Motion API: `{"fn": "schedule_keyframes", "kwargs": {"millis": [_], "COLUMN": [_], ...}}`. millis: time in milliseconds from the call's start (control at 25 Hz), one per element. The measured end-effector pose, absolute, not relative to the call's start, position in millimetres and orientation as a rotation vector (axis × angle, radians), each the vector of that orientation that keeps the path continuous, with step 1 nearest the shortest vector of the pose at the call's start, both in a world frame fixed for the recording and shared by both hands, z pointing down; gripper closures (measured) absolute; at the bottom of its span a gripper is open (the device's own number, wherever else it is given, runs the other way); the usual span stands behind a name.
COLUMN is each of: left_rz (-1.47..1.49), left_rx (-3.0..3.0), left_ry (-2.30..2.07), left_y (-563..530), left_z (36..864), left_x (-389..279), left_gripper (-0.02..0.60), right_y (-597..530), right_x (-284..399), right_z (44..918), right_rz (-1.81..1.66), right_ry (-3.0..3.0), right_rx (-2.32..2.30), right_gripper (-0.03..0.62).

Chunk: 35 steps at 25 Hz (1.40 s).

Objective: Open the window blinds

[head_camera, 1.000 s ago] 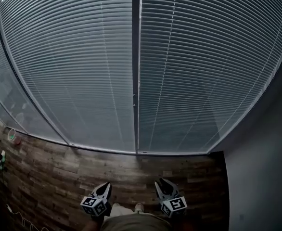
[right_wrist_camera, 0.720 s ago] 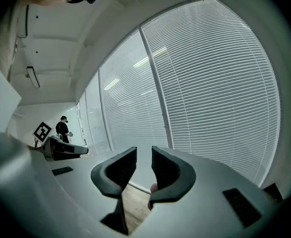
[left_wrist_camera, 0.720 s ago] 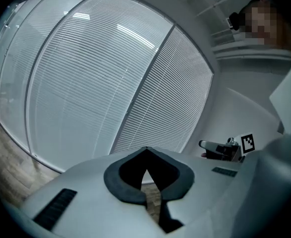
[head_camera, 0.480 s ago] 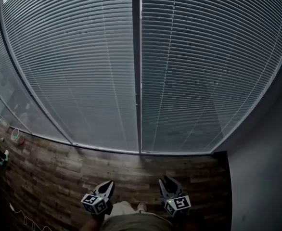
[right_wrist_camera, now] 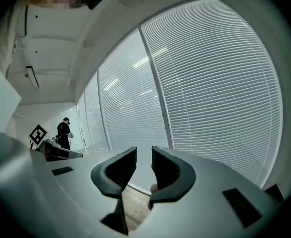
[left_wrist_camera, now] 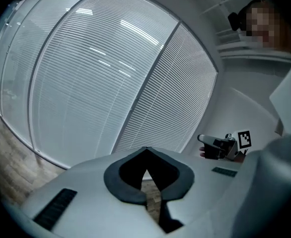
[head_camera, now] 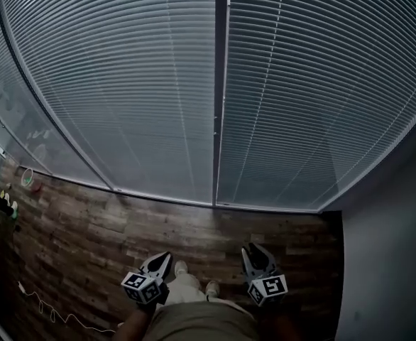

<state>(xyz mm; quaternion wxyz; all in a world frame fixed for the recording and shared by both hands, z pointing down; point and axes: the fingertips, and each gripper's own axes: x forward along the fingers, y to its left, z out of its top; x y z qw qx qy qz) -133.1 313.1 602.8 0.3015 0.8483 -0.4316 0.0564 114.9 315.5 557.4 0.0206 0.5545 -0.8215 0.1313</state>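
The left claw (head_camera: 160, 263) and right claw (head_camera: 255, 253) sit at the bottom of the head view, low over the person's shoes (head_camera: 182, 268), and both point toward the window. Neither has changed its set. In its own view the left claw is closed tip to tip on nothing. The right claw stands partly open and is also empty, with only floor showing through its gap.

What has changed is the framing. Over the last second the scene slides right and a little up in the head view. The shoes come into sight between the claws. More of the floor (head_camera: 73, 240) shows at lower left, with a thin cable (head_camera: 52, 311) lying on it. The dark post (head_camera: 221, 84) between the two panels moves from centre to just right of centre.

Beyond the strip of floor, the blinds (head_camera: 123, 98) fill the upper frame. They hang in two panels either side of the post and run down to the floor line. Their slats lie shut as before, and they are well apart from both claws.

This reads as the approach: the person seems to be shifting stance or gaze in front of the window, with nothing touched, so the task has hardly begun. I cannot make out a wand or cord, and a few small marks on the post are too small to tell. The next move probably calls for finding that control and raising a claw to it. The right claw, already parted, looks the readier one.
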Motion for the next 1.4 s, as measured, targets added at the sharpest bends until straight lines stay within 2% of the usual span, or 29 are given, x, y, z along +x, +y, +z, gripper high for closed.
{"fn": "schedule_keyframes", "kwargs": {"millis": [640, 1400], "left_rz": [0.201, 0.151], "left_rx": [2.348, 2.389], "left_ry": [-0.959, -0.849], "left_y": [224, 136], "left_z": [606, 599], "left_x": [-138, -187], "left_gripper": [0.569, 0.569], "right_y": [234, 157], "right_x": [73, 30], "right_z": [549, 544], "right_rz": [0.343, 0.45], "right_ry": [-2.439, -2.401], "right_rx": [1.749, 1.906], "right_gripper": [0.496, 0.496]}}
